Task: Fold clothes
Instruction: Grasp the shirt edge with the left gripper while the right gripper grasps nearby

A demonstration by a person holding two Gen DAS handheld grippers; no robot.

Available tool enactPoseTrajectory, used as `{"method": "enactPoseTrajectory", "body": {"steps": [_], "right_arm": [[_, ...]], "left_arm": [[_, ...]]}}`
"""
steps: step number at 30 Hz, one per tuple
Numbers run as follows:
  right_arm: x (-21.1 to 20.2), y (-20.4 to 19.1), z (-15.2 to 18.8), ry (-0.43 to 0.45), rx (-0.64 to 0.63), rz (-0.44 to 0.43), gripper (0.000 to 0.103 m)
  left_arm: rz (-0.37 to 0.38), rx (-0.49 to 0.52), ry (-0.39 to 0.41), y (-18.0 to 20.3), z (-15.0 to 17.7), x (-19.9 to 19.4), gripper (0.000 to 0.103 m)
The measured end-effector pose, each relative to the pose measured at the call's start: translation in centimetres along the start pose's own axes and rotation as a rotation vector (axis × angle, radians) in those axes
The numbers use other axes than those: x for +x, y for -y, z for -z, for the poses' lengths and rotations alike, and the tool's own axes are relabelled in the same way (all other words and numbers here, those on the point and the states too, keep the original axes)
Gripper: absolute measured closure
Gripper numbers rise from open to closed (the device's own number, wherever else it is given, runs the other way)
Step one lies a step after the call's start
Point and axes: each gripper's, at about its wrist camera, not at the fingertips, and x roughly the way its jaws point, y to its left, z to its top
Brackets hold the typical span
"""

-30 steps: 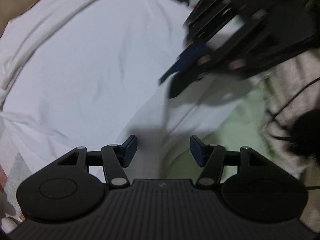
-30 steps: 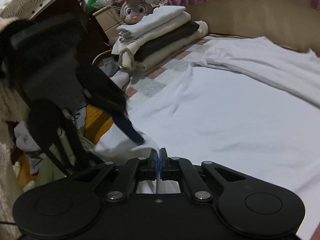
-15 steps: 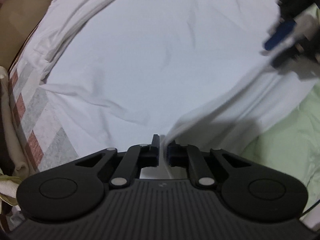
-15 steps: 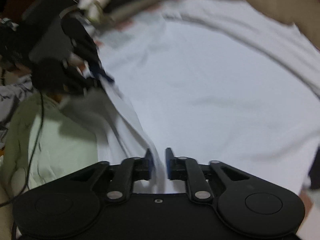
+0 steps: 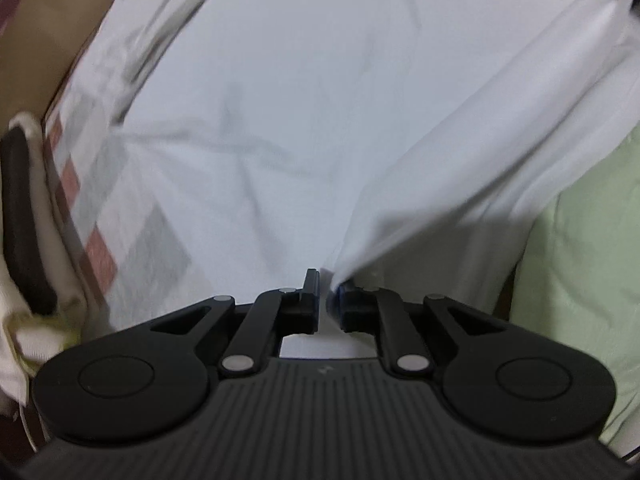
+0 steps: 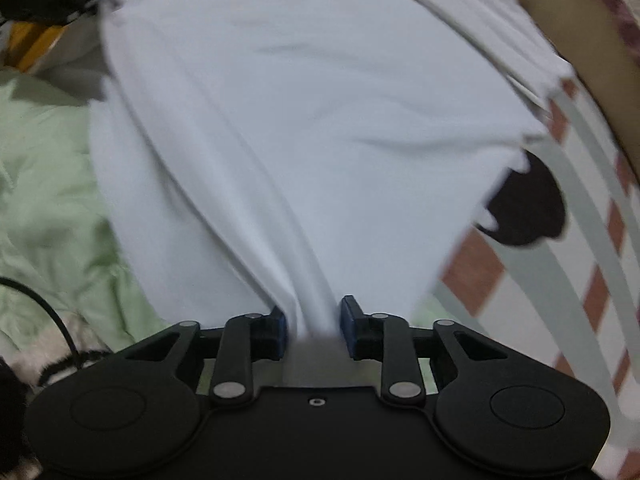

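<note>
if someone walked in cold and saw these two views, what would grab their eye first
The big white garment fills both views, spread over a checked bedcover. Its near edge is lifted and bunched between the fingertips of the left gripper and the right gripper, each pinching one end. A pale green cloth lies beside it, and a dark patch peeks out at the garment's far edge in the right wrist view.

A bed covered by a checked quilt (image 6: 576, 264), on which a white shirt (image 6: 320, 128) is spread, a green blanket (image 6: 48, 208) at left.
</note>
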Motion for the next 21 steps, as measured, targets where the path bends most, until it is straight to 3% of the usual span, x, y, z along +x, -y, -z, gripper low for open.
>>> {"method": "enactPoseTrajectory", "body": {"steps": [4, 9, 16, 21], "right_arm": [[-1.1, 2.1, 1.4, 0.035, 0.071, 0.031, 0.090], [-3.1, 2.6, 0.9, 0.146, 0.043, 0.207, 0.095], [-4.9, 4.7, -1.2, 0.257, 0.043, 0.335, 0.097], [-5.6, 7.3, -2.0, 0.330, 0.135, 0.313, 0.097]], "left_arm": [[-0.007, 0.037, -0.037, 0.1, 0.5, 0.2, 0.091], [-0.010, 0.081, -0.092, 0.2, 1.1, 1.4, 0.091], [-0.056, 0.094, -0.064, -1.6, 1.5, 0.0, 0.091], [-0.132, 0.130, -0.015, -3.1, 1.5, -1.9, 0.091]]}}
